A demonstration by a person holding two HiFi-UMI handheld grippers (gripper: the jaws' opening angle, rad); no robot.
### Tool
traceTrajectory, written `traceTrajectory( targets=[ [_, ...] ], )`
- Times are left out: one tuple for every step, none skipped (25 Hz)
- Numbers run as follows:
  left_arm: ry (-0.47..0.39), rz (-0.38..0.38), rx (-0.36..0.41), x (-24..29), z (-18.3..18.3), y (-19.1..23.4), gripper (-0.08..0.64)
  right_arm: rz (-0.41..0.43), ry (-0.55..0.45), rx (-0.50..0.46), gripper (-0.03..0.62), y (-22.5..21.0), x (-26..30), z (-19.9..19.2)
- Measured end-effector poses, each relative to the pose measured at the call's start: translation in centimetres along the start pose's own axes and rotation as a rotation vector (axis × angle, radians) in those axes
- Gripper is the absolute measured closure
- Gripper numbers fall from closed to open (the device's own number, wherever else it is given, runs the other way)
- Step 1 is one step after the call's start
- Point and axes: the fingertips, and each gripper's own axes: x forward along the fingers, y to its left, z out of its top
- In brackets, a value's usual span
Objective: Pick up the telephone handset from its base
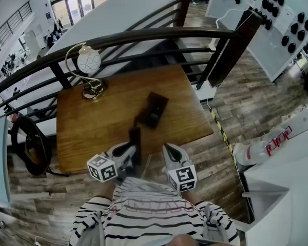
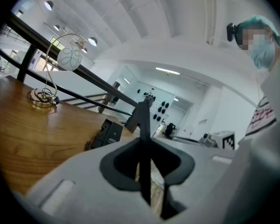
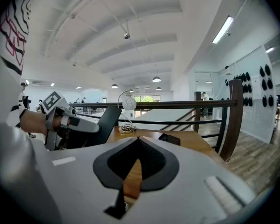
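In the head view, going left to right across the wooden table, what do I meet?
Globe lamp → handset, held in the left gripper → telephone base.

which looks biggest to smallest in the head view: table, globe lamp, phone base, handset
1. table
2. globe lamp
3. phone base
4. handset, but the left tool hides part of it, so base versus handset is unsure.
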Motion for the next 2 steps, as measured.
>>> traceTrajectory(
  targets=[
    [0.001,0.001,-0.001,0.14,0.05,-0.02,0.492,0.000,-0.001,0.000,0.592,-0.16,-0.02,0.08],
    [0.001,0.001,-0.001,0.28,0.10,-0.03,0.492,0.000,-0.002,-0.001,0.592,-0.33,-0.04,0.16]
  ],
)
